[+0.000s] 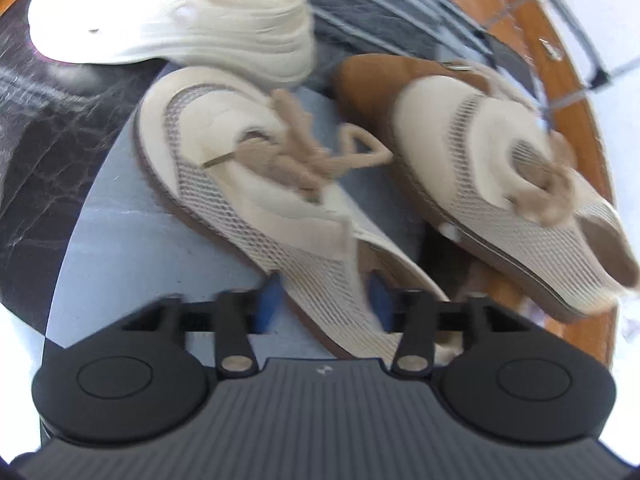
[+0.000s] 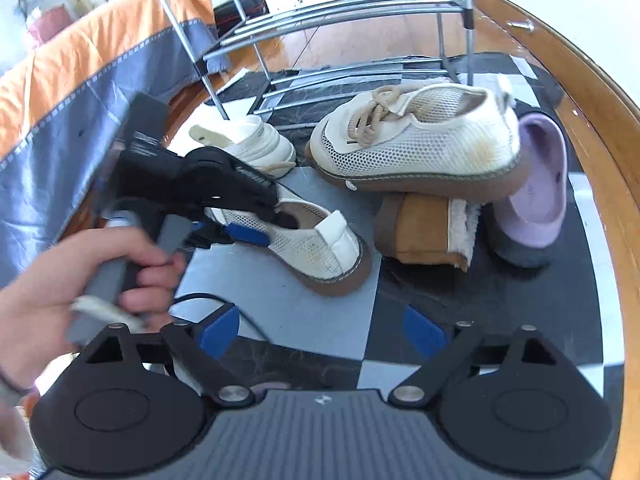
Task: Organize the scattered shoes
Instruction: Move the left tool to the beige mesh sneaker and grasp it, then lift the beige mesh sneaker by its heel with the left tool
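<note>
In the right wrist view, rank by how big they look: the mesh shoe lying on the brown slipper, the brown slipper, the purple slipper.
1. Mesh shoe.
2. Purple slipper and brown slipper look alike; each is partly hidden, so no ranking.

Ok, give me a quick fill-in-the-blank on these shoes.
The far shoe rests on a ___ slipper.
The clog beside it is ___.
The right gripper holds ___.
The left gripper has one finger ___ the near shoe.
Missing: brown, purple, nothing, inside.
</note>
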